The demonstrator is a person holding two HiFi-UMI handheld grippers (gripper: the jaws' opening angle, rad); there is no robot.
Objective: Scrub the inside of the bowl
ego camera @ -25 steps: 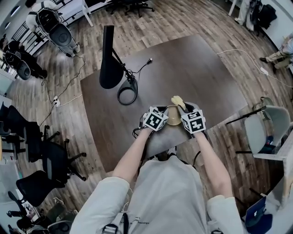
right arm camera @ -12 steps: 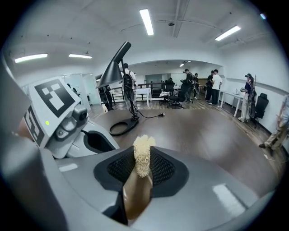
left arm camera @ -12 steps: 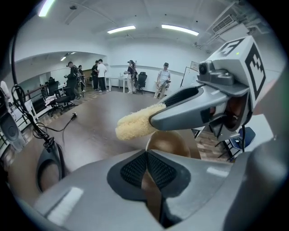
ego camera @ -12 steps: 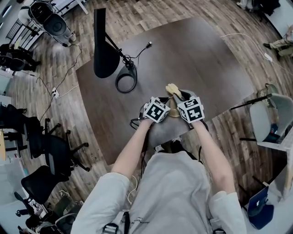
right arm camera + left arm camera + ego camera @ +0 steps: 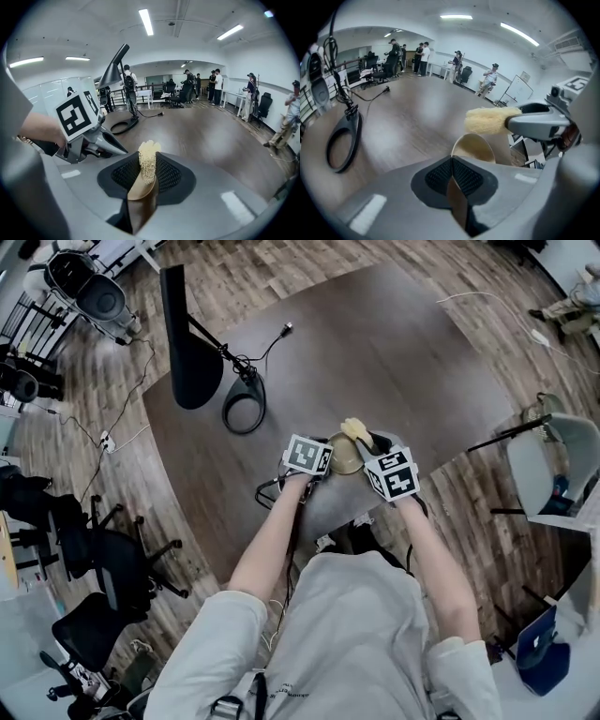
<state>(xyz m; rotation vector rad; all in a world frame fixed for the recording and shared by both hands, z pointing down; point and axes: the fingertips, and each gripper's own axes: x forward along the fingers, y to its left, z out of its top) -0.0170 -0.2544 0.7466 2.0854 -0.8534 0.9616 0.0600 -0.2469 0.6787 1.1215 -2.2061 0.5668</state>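
Bowl: the tan bowl (image 5: 473, 147) sits at the tips of the left gripper (image 5: 451, 174), low over the near part of the desk (image 5: 375, 343). I cannot tell whether it rests there.
Left gripper: pressed together on the bowl's thin wall, with the hollow just ahead of it.
Right gripper: the right gripper (image 5: 147, 177) is pinching a pale yellow scrubber (image 5: 148, 157), and the tuft pokes out past its tips.
Scrubber's place: just beyond the bowl's far rim and above it, not down in the hollow as far as I can see.
Step in hand: probably bringing the tuft into the hollow to rub.
Doing it well: tip the mouth toward the right gripper, hold the rim pinch firm, and sweep from the bottom up the wall with modest pressure.
Risk: hard rubbing could twist the bowl out of that single pinch.
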